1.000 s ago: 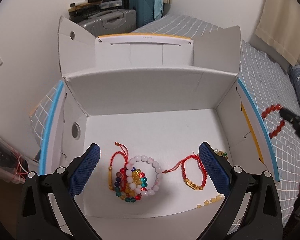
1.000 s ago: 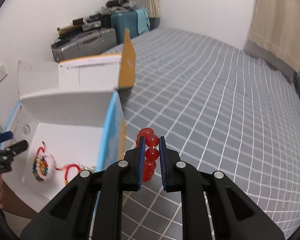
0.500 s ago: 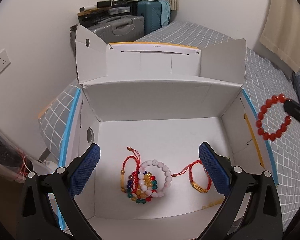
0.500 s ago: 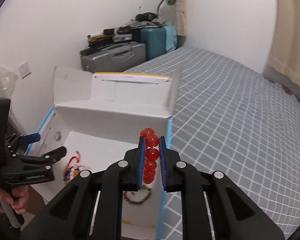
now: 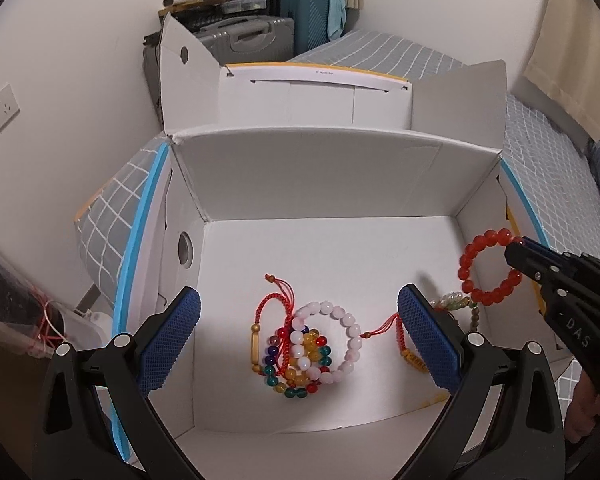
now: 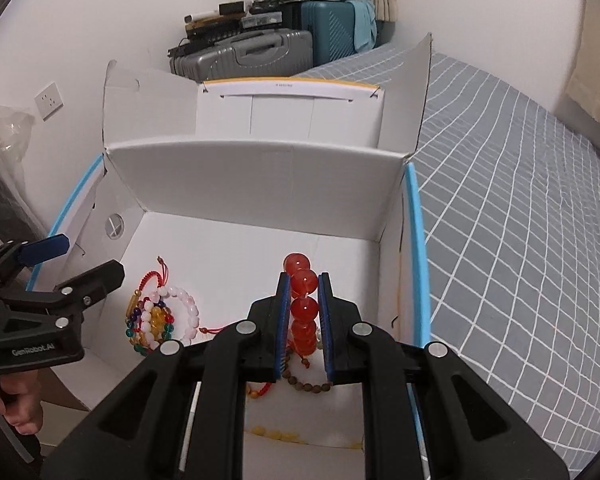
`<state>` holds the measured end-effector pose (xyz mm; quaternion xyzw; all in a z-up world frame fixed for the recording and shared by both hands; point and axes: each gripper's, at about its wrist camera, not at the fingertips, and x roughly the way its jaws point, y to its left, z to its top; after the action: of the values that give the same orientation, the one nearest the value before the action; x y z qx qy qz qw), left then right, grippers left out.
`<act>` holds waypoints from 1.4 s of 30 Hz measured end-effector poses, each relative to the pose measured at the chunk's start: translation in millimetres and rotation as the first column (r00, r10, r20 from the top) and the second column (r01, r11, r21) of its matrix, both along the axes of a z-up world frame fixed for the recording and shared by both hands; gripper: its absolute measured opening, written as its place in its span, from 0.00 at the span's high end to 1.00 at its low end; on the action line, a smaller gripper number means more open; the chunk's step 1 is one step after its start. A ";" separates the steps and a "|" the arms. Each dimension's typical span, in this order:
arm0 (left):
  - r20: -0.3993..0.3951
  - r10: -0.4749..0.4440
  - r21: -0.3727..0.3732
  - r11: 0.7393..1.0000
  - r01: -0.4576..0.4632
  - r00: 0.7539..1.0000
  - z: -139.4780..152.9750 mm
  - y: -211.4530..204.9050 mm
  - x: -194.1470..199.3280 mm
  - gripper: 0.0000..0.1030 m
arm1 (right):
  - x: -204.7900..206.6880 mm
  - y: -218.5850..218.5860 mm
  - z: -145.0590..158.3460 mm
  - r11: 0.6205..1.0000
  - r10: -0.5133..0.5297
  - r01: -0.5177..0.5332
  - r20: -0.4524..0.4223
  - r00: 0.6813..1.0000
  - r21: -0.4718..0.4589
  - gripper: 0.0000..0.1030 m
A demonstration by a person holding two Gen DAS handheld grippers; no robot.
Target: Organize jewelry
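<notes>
An open white cardboard box (image 5: 380,176) (image 6: 260,184) sits on the bed. Inside lie a white bead bracelet (image 5: 332,340) (image 6: 184,312), a multicoloured bead bracelet (image 5: 300,364) (image 6: 150,326), red cord bracelets (image 5: 278,300) and a brown bead string (image 6: 306,386). My right gripper (image 6: 303,304) (image 5: 520,246) is shut on a red bead bracelet (image 6: 302,304) (image 5: 488,268) and holds it above the box's right side. My left gripper (image 5: 296,336) (image 6: 80,260) is open and empty over the box's front.
The bed has a grey checked cover (image 6: 520,200). Suitcases (image 6: 268,50) (image 5: 260,36) stand against the far wall behind the box. The box flaps (image 5: 460,96) stand up at the back. A wall socket (image 5: 2,108) is on the left.
My right gripper has carried the red bead bracelet left from above the bed to over the box's right side. The left gripper stays open over the box.
</notes>
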<state>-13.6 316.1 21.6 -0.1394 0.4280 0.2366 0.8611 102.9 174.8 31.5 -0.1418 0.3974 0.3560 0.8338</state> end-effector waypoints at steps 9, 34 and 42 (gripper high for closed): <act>0.023 -0.016 -0.015 1.000 0.017 1.000 2.1 -2.4 -4.8 0.06 | -5.8 -1.3 3.0 1.000 -0.019 0.019 0.022 1.000 0.009 0.68; 0.146 -0.014 0.064 0.998 0.005 0.989 -4.0 -87.2 -116.6 0.06 | -105.4 -94.4 -3.5 0.985 -0.141 0.123 0.148 0.979 0.124 0.08; 0.126 -0.010 0.100 0.995 -0.002 0.992 -14.6 -97.2 -119.4 0.06 | -112.5 -96.1 -16.9 0.986 -0.139 0.126 0.126 0.982 0.107 0.08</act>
<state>-133.0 218.9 7.0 -0.1099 0.3604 0.2466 0.8929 -9.7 78.8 14.6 -0.0971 0.3315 0.3086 0.8863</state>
